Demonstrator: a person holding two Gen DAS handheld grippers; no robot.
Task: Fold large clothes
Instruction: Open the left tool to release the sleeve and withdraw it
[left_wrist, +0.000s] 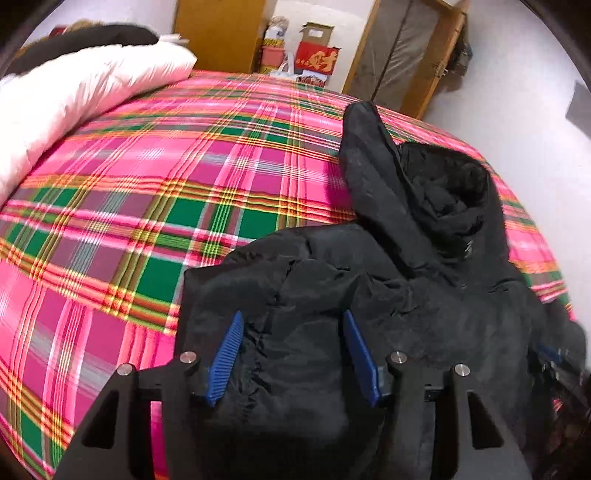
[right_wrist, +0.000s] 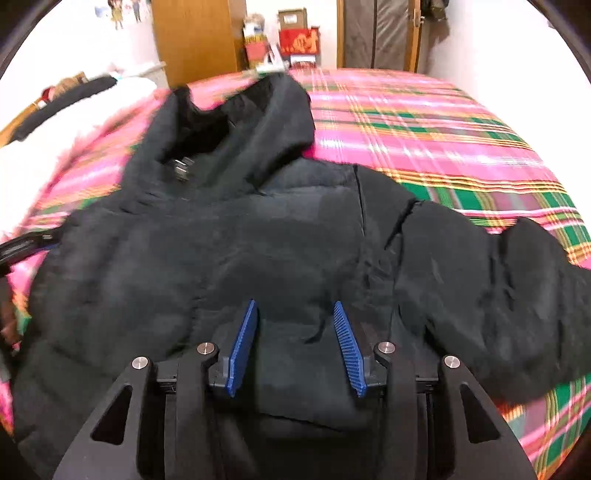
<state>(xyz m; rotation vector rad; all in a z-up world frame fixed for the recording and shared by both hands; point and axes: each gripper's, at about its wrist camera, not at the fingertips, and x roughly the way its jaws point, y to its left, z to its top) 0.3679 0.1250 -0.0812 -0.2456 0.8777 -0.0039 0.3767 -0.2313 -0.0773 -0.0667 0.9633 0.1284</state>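
Spreading across the whole scene: a bed under a pink, green and yellow plaid cover (left_wrist: 129, 206), with a white duvet (left_wrist: 74, 96) bunched at its far left corner, a wooden wardrobe (right_wrist: 195, 37) and stacked red boxes (left_wrist: 317, 59) beyond the far edge.

Lying front-up near the bed's near edge: the black hooded puffer jacket (right_wrist: 221, 240), hood (right_wrist: 236, 122) pointing toward the far edge, one sleeve (right_wrist: 498, 288) stretching toward the right edge, the other sleeve (left_wrist: 365, 155) folding up over the body toward the hood in the left wrist view.

Hovering over the lower body of the jacket: left gripper (left_wrist: 291, 350), blue pads (left_wrist: 227, 362) standing well apart, gripping nothing. Hovering likewise over the hem area: right gripper (right_wrist: 295, 343), jaws wide open, empty, fabric showing between the fingers but not pinched.

Judging the step: early folding, apparently after one sleeve, with the right sleeve not yet brought in.

Calling next for: swinging the right gripper out toward the right edge, pinching the loose sleeve near its cuff, carrying it across the chest, while pressing the body flat with the left gripper so the puffy fabric is not sliding or springing back.
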